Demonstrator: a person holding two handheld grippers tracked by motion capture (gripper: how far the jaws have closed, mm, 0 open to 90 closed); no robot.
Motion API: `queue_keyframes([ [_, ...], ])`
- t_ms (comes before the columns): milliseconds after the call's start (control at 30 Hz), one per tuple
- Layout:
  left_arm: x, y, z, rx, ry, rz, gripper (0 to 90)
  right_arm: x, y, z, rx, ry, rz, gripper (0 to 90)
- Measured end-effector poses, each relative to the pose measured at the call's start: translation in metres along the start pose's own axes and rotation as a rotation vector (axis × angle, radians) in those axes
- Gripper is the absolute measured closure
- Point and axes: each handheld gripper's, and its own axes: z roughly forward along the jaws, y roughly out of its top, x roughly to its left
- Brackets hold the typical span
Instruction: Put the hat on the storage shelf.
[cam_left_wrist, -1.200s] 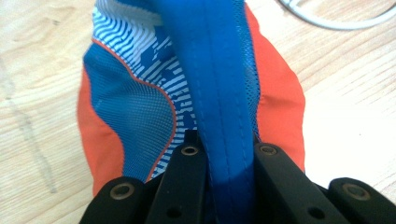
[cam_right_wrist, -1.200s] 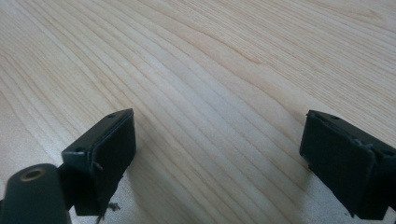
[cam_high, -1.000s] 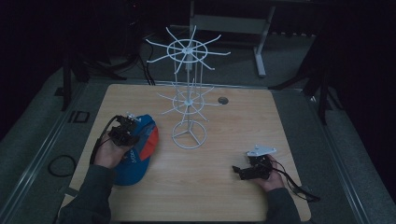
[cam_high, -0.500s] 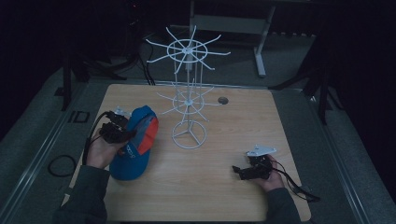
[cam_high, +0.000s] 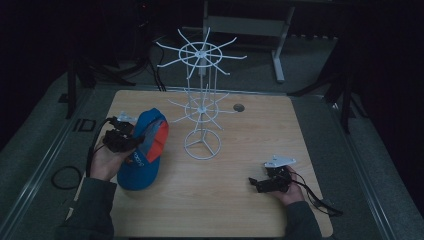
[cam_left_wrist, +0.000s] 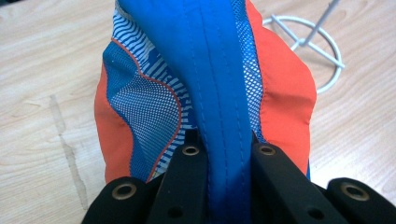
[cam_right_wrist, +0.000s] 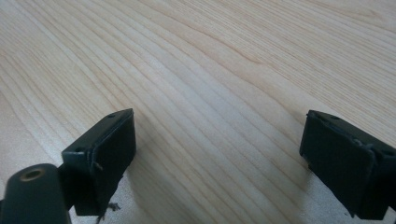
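Two claws are over the desk (cam_high: 235, 200). The left claw (cam_left_wrist: 229, 154) is closed tight on the blue band of a cap (cam_left_wrist: 210, 84) (blue, orange and striped mesh), which hangs forward from its jaws, its lower end at the desk. Just beyond the cap stands a white wire rack (cam_high: 202, 107). The right claw (cam_right_wrist: 217, 154) has its jaws wide apart with nothing between, well apart from the cap.

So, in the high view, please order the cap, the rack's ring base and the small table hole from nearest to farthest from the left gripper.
1. Cap: clamped in the left gripper.
2. Ring base: to its right, mid-table.
3. Table hole: beyond, near the far edge.
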Motion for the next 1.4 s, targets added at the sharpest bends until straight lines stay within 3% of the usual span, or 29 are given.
queue_keyframes([
  [133,0.003,0.000,-0.006,-0.037,0.014,-0.019,88.5,0.000,0.000,0.000,0.000,0.000,0.000,10.4],
  [567,0.002,0.002,-0.020,-0.103,0.023,-0.026,88.5,0.000,0.000,0.000,0.001,0.000,-0.001,10.4],
  [1400,0.000,0.008,-0.050,-0.230,0.001,-0.038,88.5,0.000,0.000,0.000,-0.001,0.000,0.002,10.4],
])
